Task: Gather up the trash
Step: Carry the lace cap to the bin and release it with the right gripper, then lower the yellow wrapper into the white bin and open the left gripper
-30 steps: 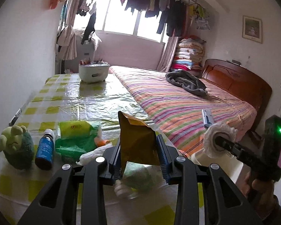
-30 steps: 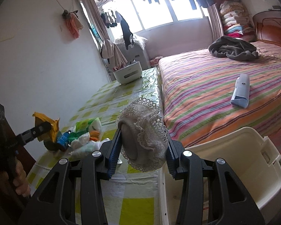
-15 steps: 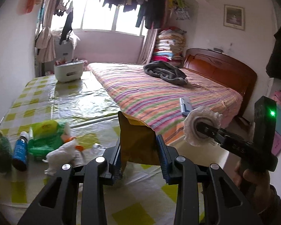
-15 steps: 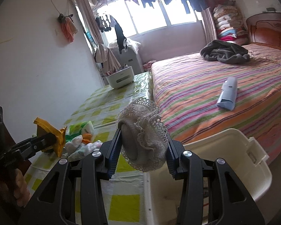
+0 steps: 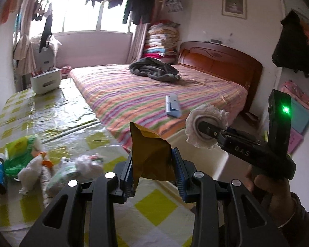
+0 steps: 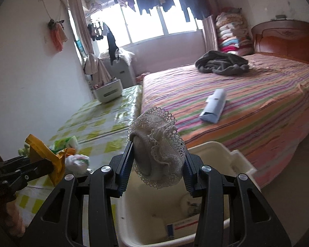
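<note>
both hands have slid to the right since a second ago — away from the heap of trash on the table [image 5: 57, 121] and toward the white bin [image 6: 218, 150] by the bed [image 6: 247, 107]. on the left, the left gripper [image 5: 152, 165] has its jaws part way shut, pinching a yellow-brown wrapper [image 5: 150, 156] that stands up between them. it is not over the bin yet. on the right, the right gripper [image 6: 156, 160] has its jaws a bit wider, squeezing a rolled lace-edged cloth [image 6: 157, 146], and now it hangs right above the open bin. so i think both things are close to being dropped in — the cloth first.

more trash [image 5: 80, 164] is left on the table. the bin's floor is mostly hidden behind the right gripper; only a bit of a box shows. the far left things are cut off and blurry.
</note>
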The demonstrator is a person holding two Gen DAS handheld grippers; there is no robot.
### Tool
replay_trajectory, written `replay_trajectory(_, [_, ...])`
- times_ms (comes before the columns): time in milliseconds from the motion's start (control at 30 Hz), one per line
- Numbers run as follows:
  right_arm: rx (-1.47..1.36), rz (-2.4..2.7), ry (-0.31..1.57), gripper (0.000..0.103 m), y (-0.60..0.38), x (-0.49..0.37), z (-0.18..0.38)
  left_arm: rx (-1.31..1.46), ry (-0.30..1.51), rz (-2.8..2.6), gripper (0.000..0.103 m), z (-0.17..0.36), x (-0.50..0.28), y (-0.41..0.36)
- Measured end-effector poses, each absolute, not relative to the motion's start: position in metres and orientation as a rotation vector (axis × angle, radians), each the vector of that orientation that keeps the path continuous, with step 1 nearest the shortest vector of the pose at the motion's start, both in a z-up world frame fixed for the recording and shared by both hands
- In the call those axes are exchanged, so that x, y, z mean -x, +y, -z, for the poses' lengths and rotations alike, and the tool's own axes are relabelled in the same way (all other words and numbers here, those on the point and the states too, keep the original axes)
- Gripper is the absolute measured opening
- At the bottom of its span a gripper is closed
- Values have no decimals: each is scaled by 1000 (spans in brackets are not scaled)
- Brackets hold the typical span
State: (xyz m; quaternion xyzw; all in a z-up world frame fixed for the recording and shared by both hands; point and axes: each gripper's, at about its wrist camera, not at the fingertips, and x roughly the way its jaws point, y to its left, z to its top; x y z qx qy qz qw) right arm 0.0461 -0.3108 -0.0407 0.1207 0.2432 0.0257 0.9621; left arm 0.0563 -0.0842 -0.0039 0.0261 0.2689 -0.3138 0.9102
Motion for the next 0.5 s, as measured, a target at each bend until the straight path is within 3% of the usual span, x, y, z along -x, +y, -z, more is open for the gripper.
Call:
replay_trajectory(167, [-250,-13,490,48,-319,-42,43,-76,566,669,34,6,-53,-99])
replay_trajectory(333, [-291,3,473,68,-327,-41,41,-87,575,683,34,8,-54,-108])
replay_trajectory(500, [-342,26,421,68,-338,-32,33,-97,588,693,34,10,-54,-117])
